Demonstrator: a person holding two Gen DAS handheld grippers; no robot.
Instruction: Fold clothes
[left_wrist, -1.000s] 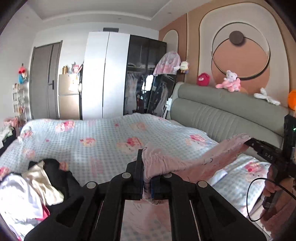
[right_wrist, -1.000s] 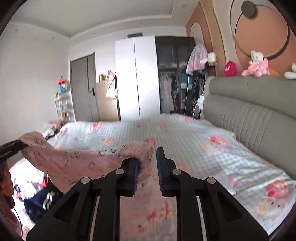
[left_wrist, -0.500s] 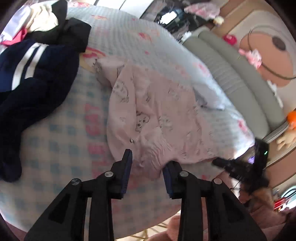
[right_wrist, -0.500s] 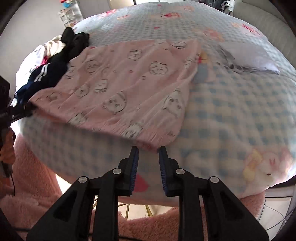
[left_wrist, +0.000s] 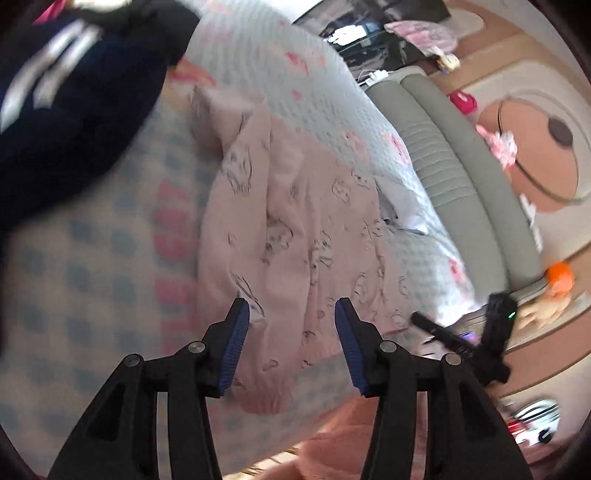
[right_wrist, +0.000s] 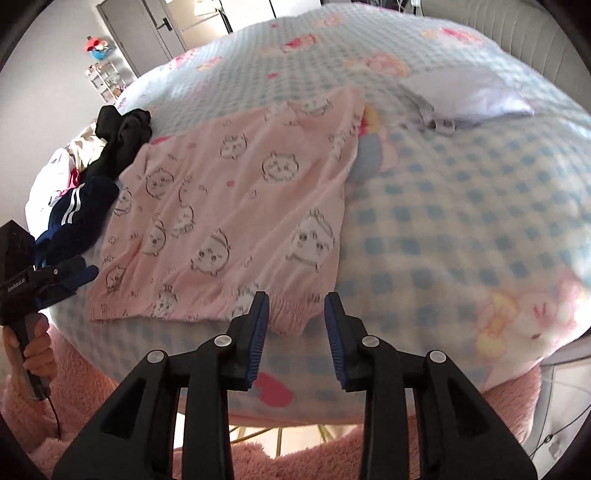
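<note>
Currently listed: one pink garment (right_wrist: 236, 225) printed with cartoon faces, lying spread and mostly flat on the blue-checked bedspread (right_wrist: 461, 229), filling the centre and left of the right wrist view, its gathered hem at the near edge of the bed, low in the frame. Left gripper (left_wrist: 291, 314): fingers parted wide, holding nothing, hovering over one near corner of the pink garment at lower centre of the left wrist view. Right gripper (right_wrist: 295, 308): fingers likewise apart and empty, the hem corner lying just between and beyond the tips at lower centre. Also present: a pile of dark clothes (right_wrist: 92, 192) with white stripes, at the left of the right wrist view, touching the far-left edge of the pink garment; a small pale folded item (right_wrist: 472, 96) at upper right, apart from it; a grey headboard (left_wrist: 472, 177) at the right of the left wrist view. Step in hand, as judged: the garment lies laid out in a single layer with wrinkles near the left gripper, both grippers clear of it. A fold would call for closing each gripper on an edge or corner and carrying it across the cloth; which edge goes over is not settled by these views.
</note>
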